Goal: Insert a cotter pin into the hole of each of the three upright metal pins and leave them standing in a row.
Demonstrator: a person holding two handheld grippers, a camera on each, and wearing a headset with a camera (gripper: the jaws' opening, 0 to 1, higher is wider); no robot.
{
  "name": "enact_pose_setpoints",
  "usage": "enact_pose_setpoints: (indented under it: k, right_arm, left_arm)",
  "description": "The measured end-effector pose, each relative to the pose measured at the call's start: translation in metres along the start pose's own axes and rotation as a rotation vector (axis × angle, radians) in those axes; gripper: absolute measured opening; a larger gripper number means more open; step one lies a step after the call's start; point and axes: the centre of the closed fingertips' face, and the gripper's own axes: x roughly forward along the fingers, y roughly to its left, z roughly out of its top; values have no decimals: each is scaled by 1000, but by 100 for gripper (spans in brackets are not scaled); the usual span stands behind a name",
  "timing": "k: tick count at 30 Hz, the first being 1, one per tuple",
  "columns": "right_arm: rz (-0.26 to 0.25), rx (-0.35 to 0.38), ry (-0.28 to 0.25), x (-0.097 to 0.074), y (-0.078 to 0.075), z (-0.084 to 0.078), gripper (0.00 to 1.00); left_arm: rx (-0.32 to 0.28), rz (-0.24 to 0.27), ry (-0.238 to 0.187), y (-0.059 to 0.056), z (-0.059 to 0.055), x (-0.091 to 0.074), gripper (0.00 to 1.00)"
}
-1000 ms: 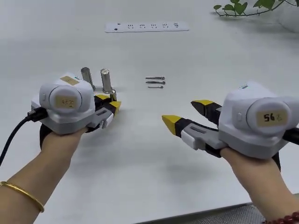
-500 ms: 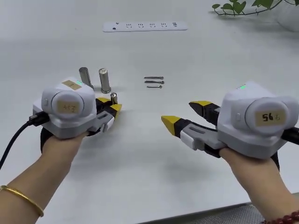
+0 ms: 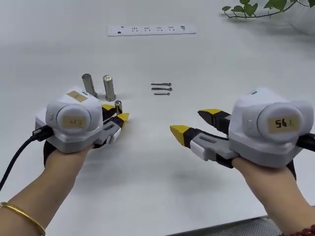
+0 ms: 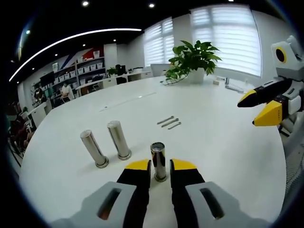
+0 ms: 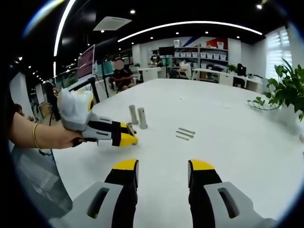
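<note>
On the right tongs (image 3: 192, 121), a label (image 3: 281, 124) reads "56".

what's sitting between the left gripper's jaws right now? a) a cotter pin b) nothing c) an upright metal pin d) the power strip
C: in the left gripper view, the left gripper has its jaws closed on either side of one metal pin, while the cotter pins lie farther off.

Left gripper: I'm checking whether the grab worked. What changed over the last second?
The left gripper, jaws closed on one metal pin, drew it slightly toward the person, away from the other two pins. The right gripper stayed open; the cotter pins stayed put.
</note>
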Motion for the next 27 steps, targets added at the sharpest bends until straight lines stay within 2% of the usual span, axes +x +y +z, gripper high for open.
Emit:
enact_pose_setpoints:
  k: [3,8,11,14,20,22,23,25,26,27]
  right_arm:
    - [15,-11,20,0,-1,2,35]
    - [32,-89,79,5,-10,6,33]
    - [60,-89,101,9,-12,10,31]
    - [89,-145,171,14,-15,9,31]
    - [161,-223,260,27,-17,11,29]
    - [177,-250,281,33,-19,12,28]
    - [193,-270,309,35,-20,10,27]
    - [218,-278,325,41,-19,10,27]
    - [237,-285,364,42,-20,7,26]
    - [243,-304,377,44,-21,7,26]
  left_arm:
    - [-3,-2,8,0,-1,0,17]
    - [-17,-2,4,0,3,-6,26]
    - [-22,4,0,0,6,-12,30]
    - [-31,33,14,3,9,-23,32]
    - [-58,43,5,0,13,-36,41]
    - [-82,49,9,0,12,-38,45]
    - [-99,54,17,0,10,-39,47]
    - [-93,58,25,0,9,-41,49]
    - [-94,70,40,1,6,-44,50]
    - [-94,76,49,2,5,-46,50]
